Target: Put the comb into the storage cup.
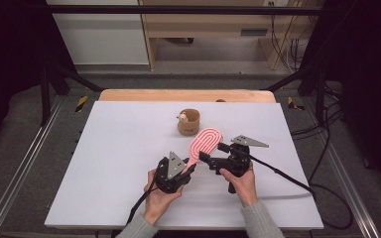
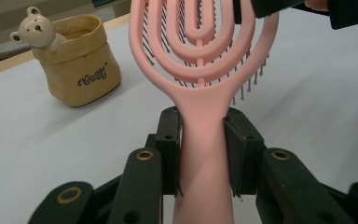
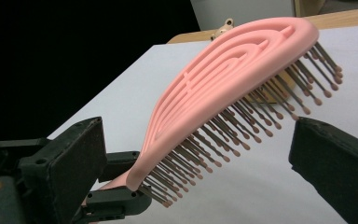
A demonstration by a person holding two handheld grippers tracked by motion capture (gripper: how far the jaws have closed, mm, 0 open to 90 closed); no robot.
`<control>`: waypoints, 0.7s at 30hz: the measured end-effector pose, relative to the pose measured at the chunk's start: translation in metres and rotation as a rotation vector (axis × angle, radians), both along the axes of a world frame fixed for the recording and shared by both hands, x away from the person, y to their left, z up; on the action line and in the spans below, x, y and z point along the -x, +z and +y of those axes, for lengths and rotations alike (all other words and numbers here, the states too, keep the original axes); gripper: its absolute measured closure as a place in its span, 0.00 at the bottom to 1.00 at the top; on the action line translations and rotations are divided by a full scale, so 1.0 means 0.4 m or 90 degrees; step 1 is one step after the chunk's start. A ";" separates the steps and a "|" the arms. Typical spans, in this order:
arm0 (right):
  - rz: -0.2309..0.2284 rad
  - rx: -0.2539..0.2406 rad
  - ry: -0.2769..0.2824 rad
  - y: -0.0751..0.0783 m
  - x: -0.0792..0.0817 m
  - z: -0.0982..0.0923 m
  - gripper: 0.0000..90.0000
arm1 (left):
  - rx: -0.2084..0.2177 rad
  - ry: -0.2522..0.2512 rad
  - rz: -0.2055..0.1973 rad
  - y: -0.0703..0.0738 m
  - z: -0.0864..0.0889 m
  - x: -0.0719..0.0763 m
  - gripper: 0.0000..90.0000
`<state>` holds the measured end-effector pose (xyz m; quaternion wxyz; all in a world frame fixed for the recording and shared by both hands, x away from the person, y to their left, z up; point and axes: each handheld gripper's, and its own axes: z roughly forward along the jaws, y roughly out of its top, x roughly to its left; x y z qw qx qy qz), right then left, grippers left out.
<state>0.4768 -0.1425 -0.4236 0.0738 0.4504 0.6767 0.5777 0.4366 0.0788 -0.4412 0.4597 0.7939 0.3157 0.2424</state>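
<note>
Hairbrush: a pink hairbrush (image 1: 206,141) with an open looped head, held up above the tabletop near its middle, handle toward the person, head pointing away toward the far edge

Bristles: dark pins with small rounded tips (image 3: 242,126), facing down and to the side in the right gripper view

Left tool: the left tool (image 2: 201,154) is clamped on the hairbrush handle, one black jaw pressed to each side of it; in the high view it sits at (image 1: 187,171), held by the left hand (image 1: 158,198)

Right tool: the right tool (image 3: 196,163) has its jaws spread wide, one on each side of the brush head, neither touching it; in the high view it lies just right of the brush, held by the right hand (image 1: 240,178)

Pouch: a small tan pouch (image 2: 81,60) with dark lettering stands upright on the tabletop beyond the brush head, apart from it

Bear: a small pale bear figure (image 2: 36,30) perches on the pouch rim

Tabletop: white tabletop (image 1: 129,148), with a strip of wood showing along its far edge

Cables: a black cable (image 1: 287,176) trails from each tool across the tabletop
</note>
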 end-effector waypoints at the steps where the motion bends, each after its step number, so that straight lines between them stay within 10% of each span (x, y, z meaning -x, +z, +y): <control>1: 0.002 -0.001 -0.001 0.000 0.000 0.000 0.06 | -0.001 -0.001 -0.001 0.000 -0.001 0.001 0.77; 21: 0.042 -0.005 0.004 -0.003 -0.004 0.003 0.26 | -0.002 -0.012 -0.017 -0.001 -0.021 0.021 0.77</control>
